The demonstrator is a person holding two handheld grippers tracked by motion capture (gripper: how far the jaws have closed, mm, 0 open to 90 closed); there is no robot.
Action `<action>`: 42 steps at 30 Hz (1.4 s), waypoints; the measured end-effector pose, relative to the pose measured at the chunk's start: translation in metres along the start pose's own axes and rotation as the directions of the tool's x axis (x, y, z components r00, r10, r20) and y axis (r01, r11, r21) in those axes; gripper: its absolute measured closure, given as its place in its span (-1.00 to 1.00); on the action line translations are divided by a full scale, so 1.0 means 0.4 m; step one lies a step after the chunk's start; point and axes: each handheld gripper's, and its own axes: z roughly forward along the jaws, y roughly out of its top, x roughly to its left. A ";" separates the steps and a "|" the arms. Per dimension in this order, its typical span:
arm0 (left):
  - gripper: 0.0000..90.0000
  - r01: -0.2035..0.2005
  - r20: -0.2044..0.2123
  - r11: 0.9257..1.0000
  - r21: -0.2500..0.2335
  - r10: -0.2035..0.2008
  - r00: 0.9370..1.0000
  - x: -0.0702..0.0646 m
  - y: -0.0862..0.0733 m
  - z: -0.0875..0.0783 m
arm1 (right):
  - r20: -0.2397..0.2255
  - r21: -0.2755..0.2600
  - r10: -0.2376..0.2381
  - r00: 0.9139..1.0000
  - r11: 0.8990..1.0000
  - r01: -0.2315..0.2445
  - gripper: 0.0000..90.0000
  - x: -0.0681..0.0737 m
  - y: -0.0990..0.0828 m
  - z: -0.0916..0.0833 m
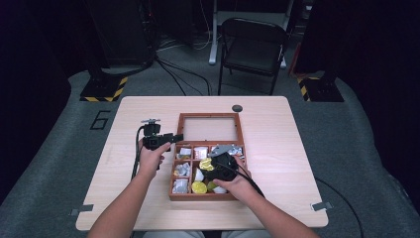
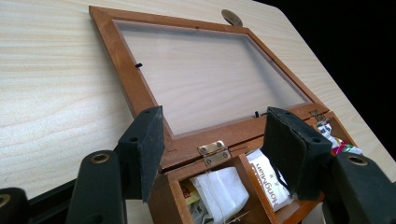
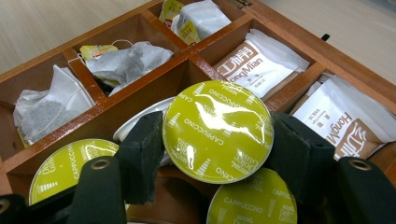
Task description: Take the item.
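Capsule point(image 3: 217, 131) | gripped by right tongs point(image 3: 215, 154) above box point(image 1: 173, 184) divider | left tongs point(image 2: 212, 140) open beside lid point(image 2: 140, 88) hinge edge

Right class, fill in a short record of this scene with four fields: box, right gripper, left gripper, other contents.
box: wooden box, lid open flat on the table
right gripper: right gripper shut on a green cappuccino capsule over the box
left gripper: left gripper open, holding nothing, by the hinge
other contents: tea bags, HongMian sachets, more capsules
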 end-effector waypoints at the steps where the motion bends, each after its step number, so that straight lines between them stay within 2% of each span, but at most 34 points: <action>1: -0.15 -0.001 0.000 1.000 0.000 0.001 1.000 0.000 0.000 0.000 | 0.000 0.000 0.001 1.000 1.000 -0.001 -0.18 0.000 0.001 -0.001; 10: -0.14 0.003 0.002 1.000 0.000 -0.003 1.000 -0.002 0.000 -0.002 | -0.023 -0.036 0.006 1.000 0.999 -0.007 -0.18 0.000 0.024 -0.030; 23: -0.14 0.003 -0.001 1.000 -0.002 -0.003 1.000 0.000 0.000 -0.001 | -0.036 -0.053 0.025 0.999 0.998 -0.027 -0.18 0.000 0.047 -0.059; 26: -0.14 -0.002 -0.001 1.000 0.000 0.002 1.000 0.003 0.000 -0.001 | -0.031 -0.066 0.027 0.999 0.997 -0.029 -0.18 -0.012 0.053 -0.073; 34: -0.14 0.002 -0.001 1.000 -0.004 -0.002 1.000 0.003 0.001 -0.002 | -0.007 -0.095 0.069 0.998 0.993 -0.069 -0.18 -0.055 0.055 -0.120; 42: -0.14 -0.008 -0.006 1.000 -0.002 0.008 1.000 0.005 0.002 -0.004 | 0.035 -0.114 0.121 0.992 0.987 -0.117 -0.18 -0.117 0.037 -0.171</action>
